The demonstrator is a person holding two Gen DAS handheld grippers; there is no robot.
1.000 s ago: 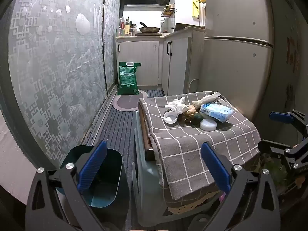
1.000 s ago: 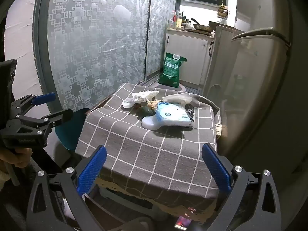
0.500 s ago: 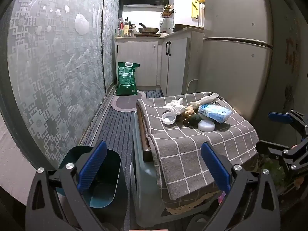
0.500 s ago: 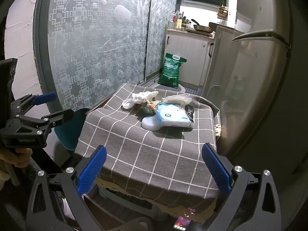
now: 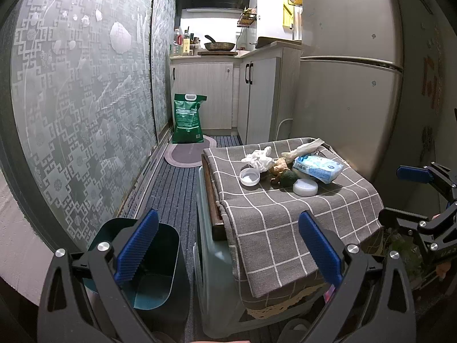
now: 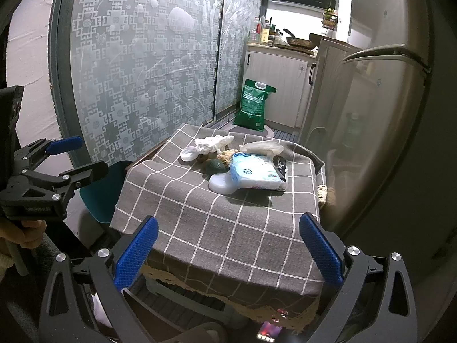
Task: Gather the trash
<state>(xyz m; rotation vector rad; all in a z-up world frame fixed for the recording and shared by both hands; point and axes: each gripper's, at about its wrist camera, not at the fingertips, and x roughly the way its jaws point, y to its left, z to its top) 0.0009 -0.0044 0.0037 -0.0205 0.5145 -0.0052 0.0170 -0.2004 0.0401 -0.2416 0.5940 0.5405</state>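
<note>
Narrow kitchen passage: frosted patterned glass door (image 5: 80, 120) on one side, silver refrigerator (image 5: 348, 85) on the other, low table under a grey checked cloth (image 6: 228, 214) between them.

Trash heaped together at the far half of the cloth: crumpled white tissue (image 5: 258, 157), round white plastic lid (image 5: 250, 176), dark green avocado-like lump (image 5: 288, 177), pale blue plastic wipes packet (image 5: 318, 167), second white round lid (image 5: 305, 187). Probably bunched for single-zone pickup.

Teal plastic waste bin (image 5: 148, 268) standing on the floor just beside the table's left edge, mouth up, likely sited for a short drop path.

Left gripper (image 5: 228, 254): blue pads spread wide, nothing held, aimed over bin and table edge, well short of the heap.

Right gripper (image 6: 228, 254): likewise spread, empty, level, facing the near cloth edge.

No item collected yet.
</note>
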